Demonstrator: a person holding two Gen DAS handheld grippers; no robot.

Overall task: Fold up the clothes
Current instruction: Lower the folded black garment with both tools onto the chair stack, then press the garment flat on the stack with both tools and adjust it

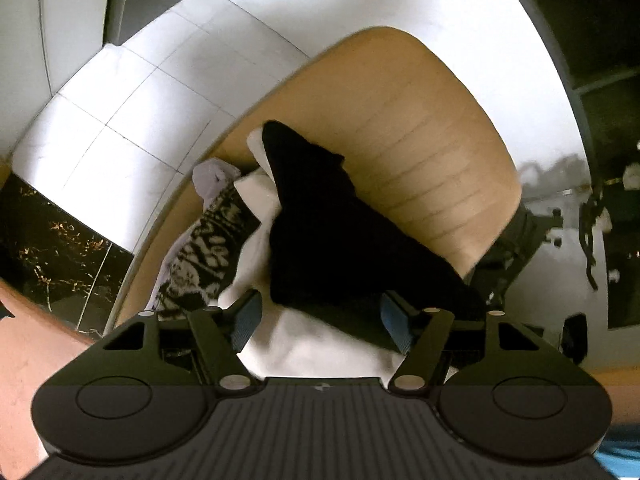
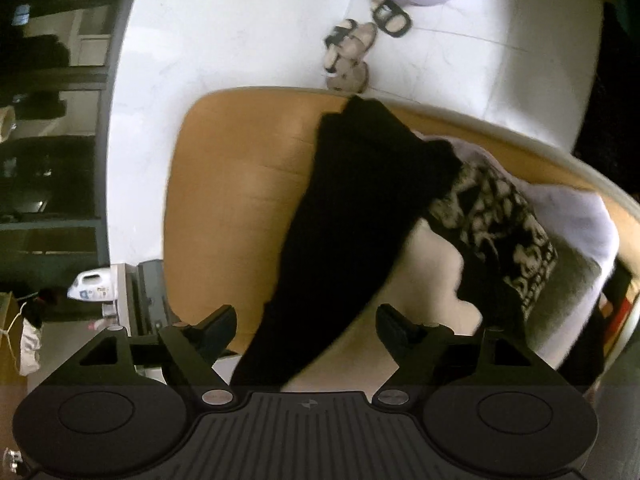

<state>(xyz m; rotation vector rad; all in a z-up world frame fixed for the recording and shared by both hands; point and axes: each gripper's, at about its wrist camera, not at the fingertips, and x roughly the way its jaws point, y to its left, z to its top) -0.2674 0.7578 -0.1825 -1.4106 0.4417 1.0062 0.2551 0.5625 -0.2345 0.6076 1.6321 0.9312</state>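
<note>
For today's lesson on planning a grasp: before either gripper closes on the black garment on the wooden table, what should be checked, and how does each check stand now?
1. Left gripper open: ok, jaws wide apart.
2. Right gripper open: ok, jaws wide apart.
3. Black garment between the left jaws: ok, its near edge lies in the gap, over the white cloth.
4. Black garment between the right jaws: ok, its near end runs through the gap.
5. Garment free of other clothes: not ok, it overlaps the white cloth and the patterned garment.
6. Bare wooden table for folding: ok, beside the pile.
</note>
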